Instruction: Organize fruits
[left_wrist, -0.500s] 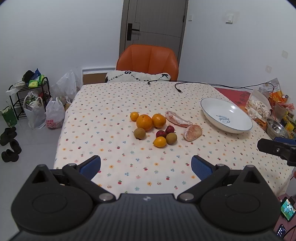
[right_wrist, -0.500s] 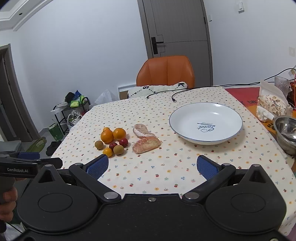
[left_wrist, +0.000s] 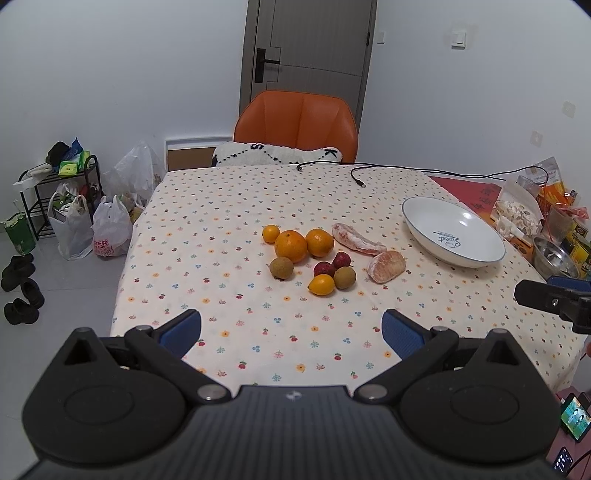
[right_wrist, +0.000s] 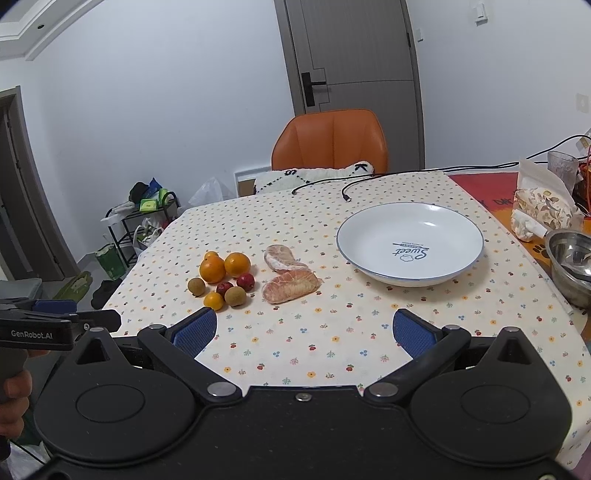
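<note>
- The left gripper (left_wrist: 291, 332), black with blue pads, hangs over the near edge of the table with the flower-dotted cream cloth (left_wrist: 221, 221); its jaws stand wide apart with nothing between them.
- A cluster of loose fruit lies mid-table, toward the left edge: three round oranges (left_wrist: 290, 246), two brown longans (left_wrist: 281, 267), two small dark red fruits (left_wrist: 324, 268) and a small yellow citrus (left_wrist: 321, 285), several touching.
- Just right of the cluster lie two peeled pinkish pomelo segments (right_wrist: 290, 285), touching each other, on the cloth.
- The wide white shallow bowl with a blue rim and blue lettering (right_wrist: 410, 243) sits toward the right edge and holds no fruit.
- A steel bowl (right_wrist: 570, 258) stands at the right edge; its contents cannot be told.
- The right gripper (right_wrist: 303, 330) hangs over the near edge, jaws likewise wide open and holding nothing.
</note>
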